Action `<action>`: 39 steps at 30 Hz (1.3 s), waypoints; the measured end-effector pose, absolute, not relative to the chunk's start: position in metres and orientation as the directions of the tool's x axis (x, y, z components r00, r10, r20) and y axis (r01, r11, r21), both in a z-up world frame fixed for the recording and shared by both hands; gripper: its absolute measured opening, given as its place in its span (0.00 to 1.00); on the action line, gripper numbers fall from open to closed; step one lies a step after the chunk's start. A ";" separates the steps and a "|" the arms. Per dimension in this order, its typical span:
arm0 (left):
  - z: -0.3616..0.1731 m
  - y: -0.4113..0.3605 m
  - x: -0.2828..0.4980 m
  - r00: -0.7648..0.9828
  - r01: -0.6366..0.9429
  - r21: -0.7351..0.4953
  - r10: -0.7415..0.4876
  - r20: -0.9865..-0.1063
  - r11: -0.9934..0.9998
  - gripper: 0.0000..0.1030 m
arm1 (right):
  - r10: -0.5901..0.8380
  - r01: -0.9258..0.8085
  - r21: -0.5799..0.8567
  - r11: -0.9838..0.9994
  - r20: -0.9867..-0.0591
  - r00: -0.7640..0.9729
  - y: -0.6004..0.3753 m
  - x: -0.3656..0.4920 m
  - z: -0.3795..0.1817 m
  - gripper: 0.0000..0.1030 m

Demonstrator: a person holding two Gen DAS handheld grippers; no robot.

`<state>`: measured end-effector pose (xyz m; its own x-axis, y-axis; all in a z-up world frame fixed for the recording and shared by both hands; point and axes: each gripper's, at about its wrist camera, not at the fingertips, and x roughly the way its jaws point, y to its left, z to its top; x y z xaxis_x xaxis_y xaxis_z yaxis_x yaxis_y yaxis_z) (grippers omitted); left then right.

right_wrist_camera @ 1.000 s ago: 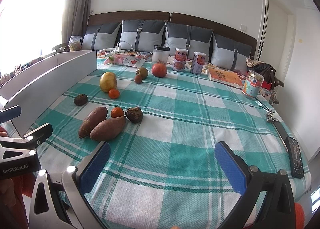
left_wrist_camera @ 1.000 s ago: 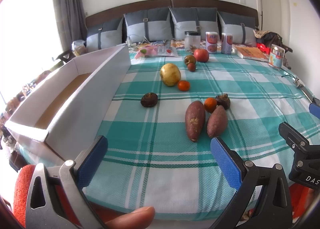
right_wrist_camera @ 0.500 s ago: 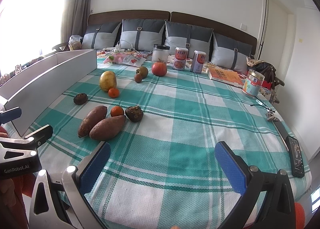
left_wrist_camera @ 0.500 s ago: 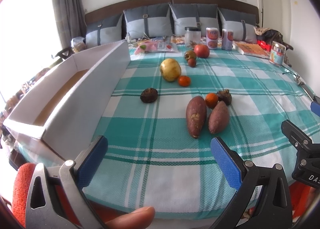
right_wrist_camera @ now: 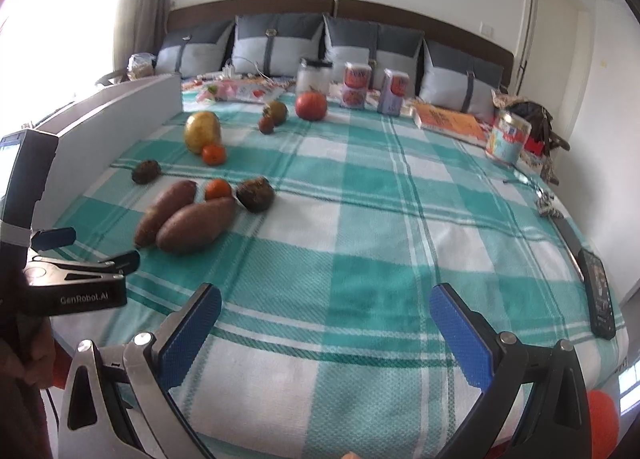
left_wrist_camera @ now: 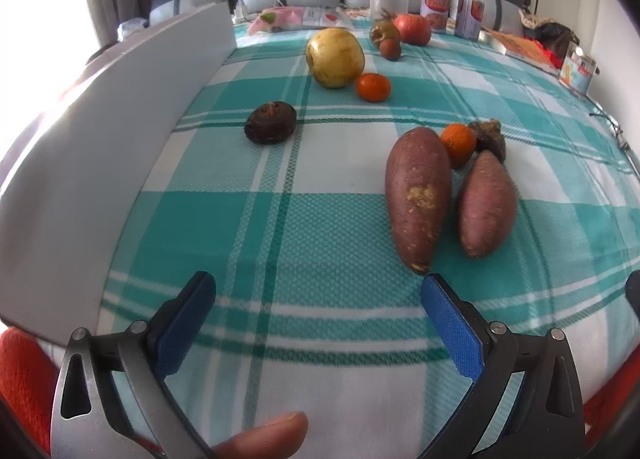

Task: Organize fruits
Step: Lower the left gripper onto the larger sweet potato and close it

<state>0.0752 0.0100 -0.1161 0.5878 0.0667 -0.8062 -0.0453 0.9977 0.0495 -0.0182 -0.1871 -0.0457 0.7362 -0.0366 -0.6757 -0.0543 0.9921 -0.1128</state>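
Left wrist: your left gripper (left_wrist_camera: 316,323) is released, jaws wide, empty, low over the blanket (left_wrist_camera: 328,219). Landmark is the big yam (left_wrist_camera: 416,195): it lies just ahead-right of the jaws, small yam (left_wrist_camera: 486,203) touching its right side, mandarin (left_wrist_camera: 459,143) at its far end. White box (left_wrist_camera: 120,131) sits well left.

Right wrist: your right gripper (right_wrist_camera: 326,329) is also released, empty, well right of the big yam (right_wrist_camera: 164,211). Looks like the approach step, nothing picked. Next, steer left gripper over the mandarin or yam, then clench.
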 end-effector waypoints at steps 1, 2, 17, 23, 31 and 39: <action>-0.117 0.011 0.076 0.586 -0.042 0.043 0.059 -0.808 0.998 1.00 | -0.046 -0.040 -0.110 0.993 -0.681 0.731 -0.191 -0.015 -0.048 1.00; -0.118 0.012 0.077 0.587 -0.040 0.031 0.049 -0.808 0.999 1.00 | -0.055 -0.029 -0.111 0.993 -0.684 0.727 -0.195 -0.012 -0.050 1.00; -0.119 0.023 0.076 0.602 0.052 -0.008 -0.037 -0.797 0.999 1.00 | -0.009 -0.010 -0.019 1.000 -0.789 0.614 -0.217 0.016 -0.098 1.00; -0.091 0.047 0.099 0.522 0.066 -0.296 -0.285 -0.804 0.953 0.99 | -0.012 -0.009 -0.023 1.000 -0.782 0.623 -0.214 0.014 -0.098 1.00; -0.089 0.007 0.167 0.386 0.152 -0.343 -0.375 -0.843 0.927 0.90 | -0.008 -0.015 -0.021 1.000 -0.781 0.624 -0.215 0.014 -0.097 1.00; -0.099 0.036 0.165 0.350 0.106 -0.454 -0.460 -0.816 0.885 0.40 | 0.001 -0.025 -0.019 1.000 -0.787 0.617 -0.216 0.013 -0.097 1.00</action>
